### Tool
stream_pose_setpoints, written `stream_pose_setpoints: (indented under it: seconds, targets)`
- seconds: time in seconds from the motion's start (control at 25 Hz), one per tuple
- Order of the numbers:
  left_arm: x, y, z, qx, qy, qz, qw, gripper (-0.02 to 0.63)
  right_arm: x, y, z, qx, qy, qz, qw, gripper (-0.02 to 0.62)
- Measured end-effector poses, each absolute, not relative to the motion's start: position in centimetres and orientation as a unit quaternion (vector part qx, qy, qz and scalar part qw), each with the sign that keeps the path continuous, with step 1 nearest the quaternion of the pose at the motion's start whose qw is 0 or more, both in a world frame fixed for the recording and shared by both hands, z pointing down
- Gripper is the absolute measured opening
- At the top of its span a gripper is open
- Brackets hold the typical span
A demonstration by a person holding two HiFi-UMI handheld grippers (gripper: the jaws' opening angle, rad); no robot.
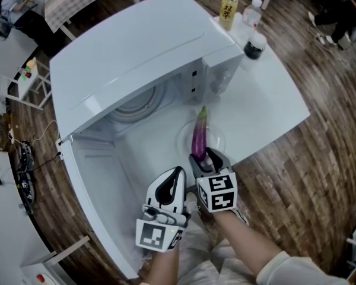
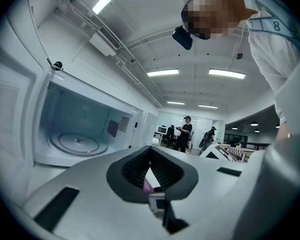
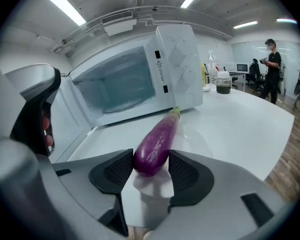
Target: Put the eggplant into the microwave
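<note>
A purple eggplant (image 1: 199, 136) (image 3: 157, 139) lies on a clear glass plate (image 1: 218, 140) on the white table, its green stem toward the microwave (image 1: 136, 46) (image 3: 120, 84). The microwave's door (image 1: 101, 206) hangs open at the left, and the cavity with its glass turntable (image 2: 80, 143) holds nothing. My right gripper (image 1: 205, 157) (image 3: 150, 166) has its pads against both sides of the eggplant's near, rounded end. My left gripper (image 1: 173, 174) (image 2: 151, 156) hovers just left of it, level, its jaws together and holding nothing.
A yellow-labelled bottle (image 1: 228, 8), a clear bottle (image 1: 251, 13) and a dark-filled jar (image 1: 255, 43) stand at the table's far right corner beside the microwave. The table edge (image 1: 273, 138) runs close on the right, with wooden floor beyond. People stand far off in the room.
</note>
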State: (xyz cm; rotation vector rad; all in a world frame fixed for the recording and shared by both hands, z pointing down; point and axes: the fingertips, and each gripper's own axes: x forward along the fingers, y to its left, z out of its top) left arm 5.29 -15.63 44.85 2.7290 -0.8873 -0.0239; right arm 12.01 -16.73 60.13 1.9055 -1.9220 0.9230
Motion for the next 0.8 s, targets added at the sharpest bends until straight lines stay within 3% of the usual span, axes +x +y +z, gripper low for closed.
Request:
stream_pose_setpoints:
  seconds: [0.36,0.8]
  targets:
    - [6.8,-15.0,46.1,0.945,-0.293,0.006,0.143,0.002,14.1,-15.8,59.2,0.543,-0.786,0.165,0.246,0.232]
    - [6.4,-17.1,47.4,0.936,-0.329,0.007,0.126,0.002,13.6,-16.5,56.9,0.456,-0.855,0.099,0.228,0.225]
